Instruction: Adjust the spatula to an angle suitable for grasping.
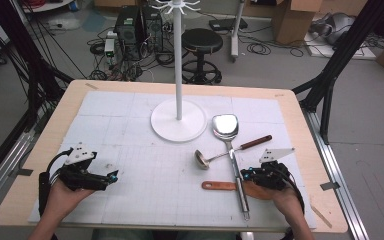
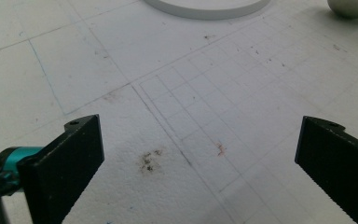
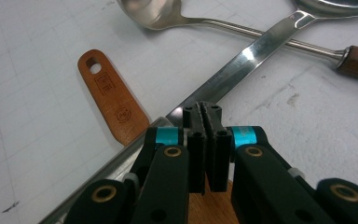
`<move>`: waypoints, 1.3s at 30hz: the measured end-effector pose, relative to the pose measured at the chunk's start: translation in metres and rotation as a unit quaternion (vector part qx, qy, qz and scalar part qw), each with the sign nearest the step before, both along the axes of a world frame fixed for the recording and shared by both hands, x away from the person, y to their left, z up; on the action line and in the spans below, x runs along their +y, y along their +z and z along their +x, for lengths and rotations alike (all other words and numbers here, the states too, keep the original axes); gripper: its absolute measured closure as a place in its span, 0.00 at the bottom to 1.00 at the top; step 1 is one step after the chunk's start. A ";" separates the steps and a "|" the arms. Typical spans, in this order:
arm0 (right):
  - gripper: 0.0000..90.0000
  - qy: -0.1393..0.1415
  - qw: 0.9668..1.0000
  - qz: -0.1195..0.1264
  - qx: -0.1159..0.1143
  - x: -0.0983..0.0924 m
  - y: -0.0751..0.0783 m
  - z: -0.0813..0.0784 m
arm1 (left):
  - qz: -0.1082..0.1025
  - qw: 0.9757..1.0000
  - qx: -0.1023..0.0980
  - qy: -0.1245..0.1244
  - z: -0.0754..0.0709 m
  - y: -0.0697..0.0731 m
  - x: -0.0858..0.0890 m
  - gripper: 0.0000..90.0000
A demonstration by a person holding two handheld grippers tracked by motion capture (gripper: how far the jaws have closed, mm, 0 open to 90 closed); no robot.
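floor: I see grey concrete [image 1: 280, 70] | cables, computer towers [image 1: 137, 22] | black stool [image 1: 201, 42] | cardboard boxes [image 1: 292, 17] | light: even

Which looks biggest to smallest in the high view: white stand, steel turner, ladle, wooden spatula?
1. white stand, tallest with the widest base.
2. steel turner, longest utensil.
3. ladle with the dark handle.
4. wooden spatula, though the right gripper covers part of it, so 3 versus 4 is unsure.

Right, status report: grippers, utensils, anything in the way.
Left gripper open, nothing between. Right gripper shut, over steel turner handle, holding nothing. Wooden spatula under that handle; ladle crosses it.
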State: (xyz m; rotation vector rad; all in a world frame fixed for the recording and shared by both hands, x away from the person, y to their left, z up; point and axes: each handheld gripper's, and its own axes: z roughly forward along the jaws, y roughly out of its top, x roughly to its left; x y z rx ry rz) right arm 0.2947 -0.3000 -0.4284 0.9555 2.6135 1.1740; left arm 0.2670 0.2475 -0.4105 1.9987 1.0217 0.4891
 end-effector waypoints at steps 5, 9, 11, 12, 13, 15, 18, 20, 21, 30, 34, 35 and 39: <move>0.99 -0.001 1.000 -0.001 -0.001 0.001 0.000 0.000 | -0.002 1.000 -0.001 0.002 0.000 0.000 0.001 0.02; 0.99 -0.003 1.000 0.002 -0.001 0.000 0.000 -0.001 | -0.002 1.000 0.000 0.002 0.000 0.000 0.001 0.02; 0.99 -0.001 1.000 0.002 0.000 0.001 0.001 -0.001 | -0.001 1.000 0.000 0.000 0.000 0.000 0.000 0.02; 0.99 -0.002 1.000 0.003 0.001 0.001 0.001 -0.001 | -0.001 1.000 0.000 0.000 0.000 0.000 0.000 0.02; 0.99 -0.002 1.000 0.003 0.001 0.001 0.001 -0.001 | -0.001 1.000 0.000 0.000 0.000 0.000 0.000 0.02; 0.99 -0.001 1.000 0.008 0.001 0.002 0.001 -0.001 | 0.000 1.000 0.000 -0.001 0.001 0.000 0.000 0.02; 0.94 -0.005 1.000 0.014 -0.001 0.006 0.006 0.001 | 0.000 1.000 0.000 0.000 0.001 0.000 0.000 0.02; 0.87 -0.015 1.000 0.015 -0.002 0.010 0.008 0.003 | -0.001 1.000 0.000 0.000 0.001 0.000 0.000 0.02; 0.85 -0.018 1.000 0.014 -0.001 0.011 0.008 0.004 | -0.001 1.000 0.000 0.000 0.001 0.000 0.000 0.02; 0.59 -0.064 0.998 -0.004 0.012 0.026 0.005 0.012 | -0.003 1.000 0.000 -0.001 0.002 0.000 0.000 0.02; 0.55 -0.073 0.997 -0.027 0.018 0.032 0.002 0.014 | -0.003 1.000 0.000 0.000 0.001 0.000 0.000 0.02; 0.55 -0.072 0.997 -0.028 0.019 0.033 0.001 0.014 | -0.005 1.000 -0.001 -0.001 0.001 0.000 0.000 0.02; 0.55 -0.072 0.996 -0.054 0.021 0.036 -0.002 0.015 | -0.004 1.000 0.000 -0.003 0.001 0.000 0.000 0.02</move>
